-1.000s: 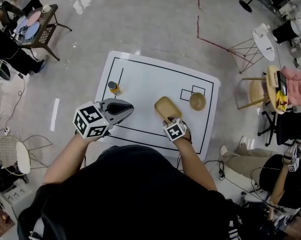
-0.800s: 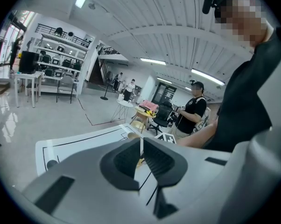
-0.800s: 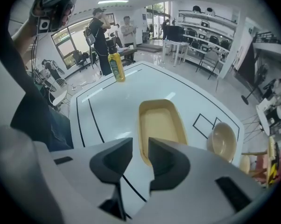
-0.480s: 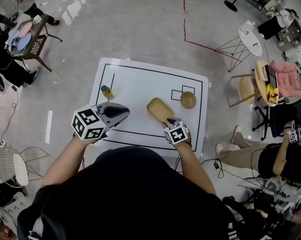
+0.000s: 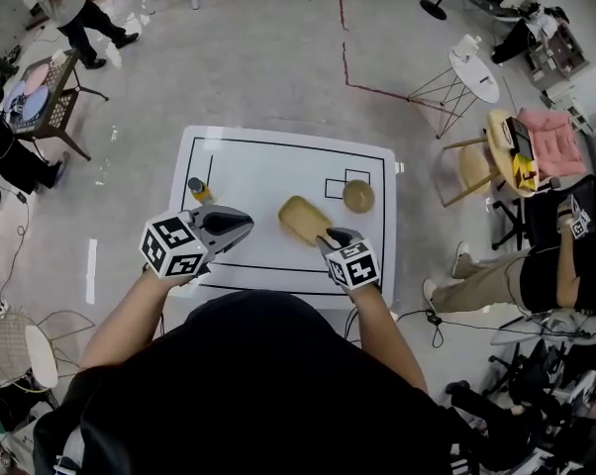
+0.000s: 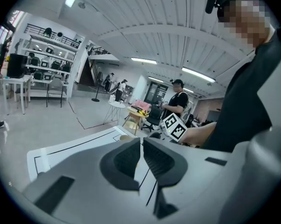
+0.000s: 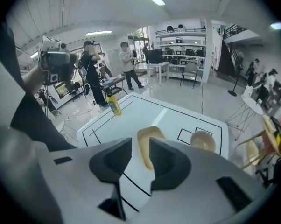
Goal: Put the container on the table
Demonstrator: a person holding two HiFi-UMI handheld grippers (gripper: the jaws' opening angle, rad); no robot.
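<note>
There was one white table (image 5: 248, 156) with black lines drawn on it. Three things stood on it.

The first was one tan container (image 5: 303, 219), long with round corners. It lay flat on the table, open side up, near the middle and a bit to the person's right. It sat inside the big black line.

The second was one round tan bowl (image 5: 357, 196). It sat past the container on the right side, apart from it, just beside two small black boxes (image 5: 335, 187) drawn on the table.

The third was one yellow bottle (image 5: 198, 189) with a dark cap. It stood upright on the left side, well apart from the other two.

The person held two grippers, one in each hand. Each gripper had one cube with black and white squares, so there were two cubes.

The left gripper (image 6: 141, 143) was over the near left part of the table. Its two jaws were pressed close together, and it held nothing.

The right gripper (image 7: 139, 143) was above the near end of the container. Its two jaws had just been opening and now stood apart. They had let go. The container showed through the gap, lying down on the table and not touching the pads.
</note>
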